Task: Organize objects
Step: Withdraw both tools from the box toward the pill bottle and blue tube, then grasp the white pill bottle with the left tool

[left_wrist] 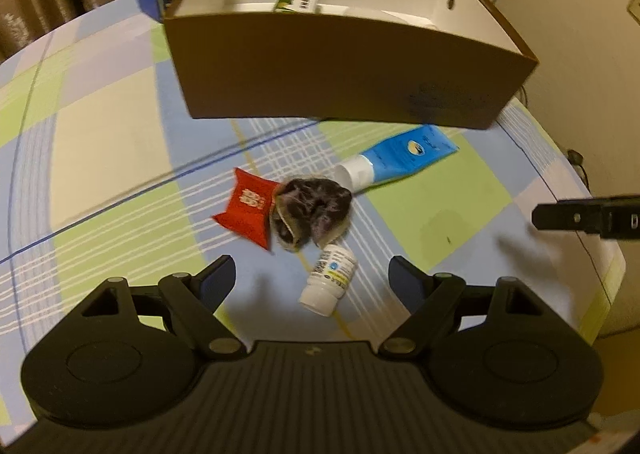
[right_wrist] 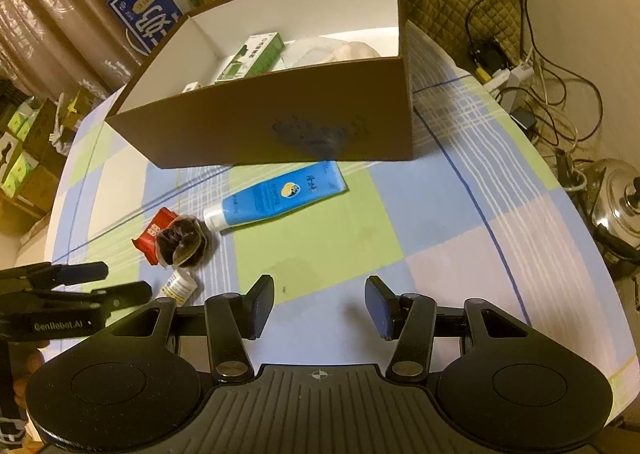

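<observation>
Brown cardboard box (right_wrist: 280,121), white inside, stood open at the far side of the checked tablecloth (right_wrist: 460,254); a green-and-white carton (right_wrist: 256,55) lay inside. In front of it lay a blue tube with white cap (left_wrist: 400,159), a dark bundle in clear wrap (left_wrist: 312,213), possibly a tea bag, overlapping a red sachet (left_wrist: 248,207), and a small white pill bottle (left_wrist: 330,280) on its side. Left gripper (left_wrist: 310,278) hung above the bottle, jaws wide apart, nothing held. Right gripper (right_wrist: 320,306) hovered over bare cloth, jaws likewise apart and empty.
</observation>
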Action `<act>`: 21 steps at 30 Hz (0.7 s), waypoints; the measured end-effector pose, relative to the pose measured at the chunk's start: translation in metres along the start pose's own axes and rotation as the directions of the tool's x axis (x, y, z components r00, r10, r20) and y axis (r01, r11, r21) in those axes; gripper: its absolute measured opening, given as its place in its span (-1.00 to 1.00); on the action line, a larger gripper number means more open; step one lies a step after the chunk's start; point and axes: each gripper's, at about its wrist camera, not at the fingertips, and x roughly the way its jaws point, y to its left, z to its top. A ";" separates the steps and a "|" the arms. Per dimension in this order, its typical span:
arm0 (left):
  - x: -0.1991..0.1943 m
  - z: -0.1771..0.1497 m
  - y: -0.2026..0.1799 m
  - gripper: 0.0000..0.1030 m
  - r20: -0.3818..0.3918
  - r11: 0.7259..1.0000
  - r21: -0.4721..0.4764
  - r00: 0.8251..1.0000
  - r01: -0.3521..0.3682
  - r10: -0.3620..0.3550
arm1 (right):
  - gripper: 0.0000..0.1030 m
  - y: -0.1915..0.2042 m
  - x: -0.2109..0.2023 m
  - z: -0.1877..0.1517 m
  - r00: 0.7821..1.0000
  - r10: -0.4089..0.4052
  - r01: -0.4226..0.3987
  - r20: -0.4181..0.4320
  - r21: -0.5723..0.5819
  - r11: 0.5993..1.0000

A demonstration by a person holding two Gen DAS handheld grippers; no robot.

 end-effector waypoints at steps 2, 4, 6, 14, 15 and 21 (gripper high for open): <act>0.004 -0.004 -0.001 0.57 0.003 1.000 0.019 1.000 0.004 -0.004 | -0.07 -0.002 0.001 -0.001 1.000 -0.010 0.010 -0.003 0.004 1.000; 0.008 -0.007 -0.001 0.57 0.002 1.000 0.030 1.000 0.005 -0.005 | -0.07 -0.005 0.002 -0.003 1.000 -0.012 0.012 -0.007 0.012 1.000; 0.012 -0.011 -0.001 0.56 -0.001 0.999 0.037 1.000 0.008 -0.008 | -0.07 -0.008 0.003 -0.004 1.000 -0.016 0.016 -0.011 0.020 1.000; 0.030 -0.015 -0.004 0.39 -0.017 0.998 0.065 1.000 0.007 -0.006 | -0.07 -0.016 0.001 -0.007 0.999 -0.036 0.036 -0.015 0.040 0.999; 0.032 -0.015 -0.005 0.33 -0.019 0.998 0.070 1.000 0.006 -0.005 | -0.07 -0.017 0.001 -0.008 0.999 -0.038 0.038 -0.015 0.041 0.998; 0.045 -0.011 -0.012 0.00 -0.036 0.995 0.100 0.999 0.005 -0.001 | -0.07 -0.018 0.002 -0.009 0.999 -0.040 0.040 -0.020 0.045 0.998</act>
